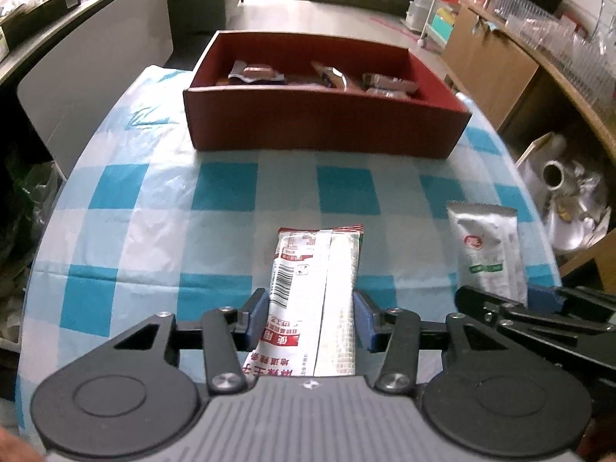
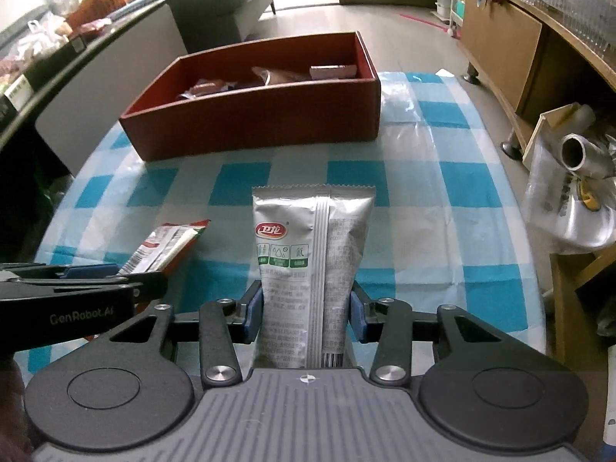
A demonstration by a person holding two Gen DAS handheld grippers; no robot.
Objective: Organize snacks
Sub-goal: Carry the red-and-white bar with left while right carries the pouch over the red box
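Two handheld grippers are each gripping a flat, sealed snack packet above a table that is wearing a glossy, wrinkled plastic cloth of blue and white checks. The landmark is the red box, an open rectangular tray with smooth, matt walls, sitting at the far end of the table and already containing several small foil-wrapped snacks lying loose on its floor.

The left gripper, built of black linkage bars with blue pads, is holding the red-and-white packet on the near side of the red box. Its jaws are pressing on the packet's two long edges. The packet is showing its back seam, a barcode, a red band of Chinese characters and a serrated far end.

The right gripper, of the same black and blue construction, is holding the silver packet, also on the near side of the red box and well apart from it. Its jaws are clamping the packet's sides. The film is looking metallic and slightly crinkled, with a zigzag-cut far edge, a red oval logo with Chinese characters, three green-framed icons, fine print and a small barcode.

In the right wrist view, the left gripper's side is reading "GenRobot.AI".
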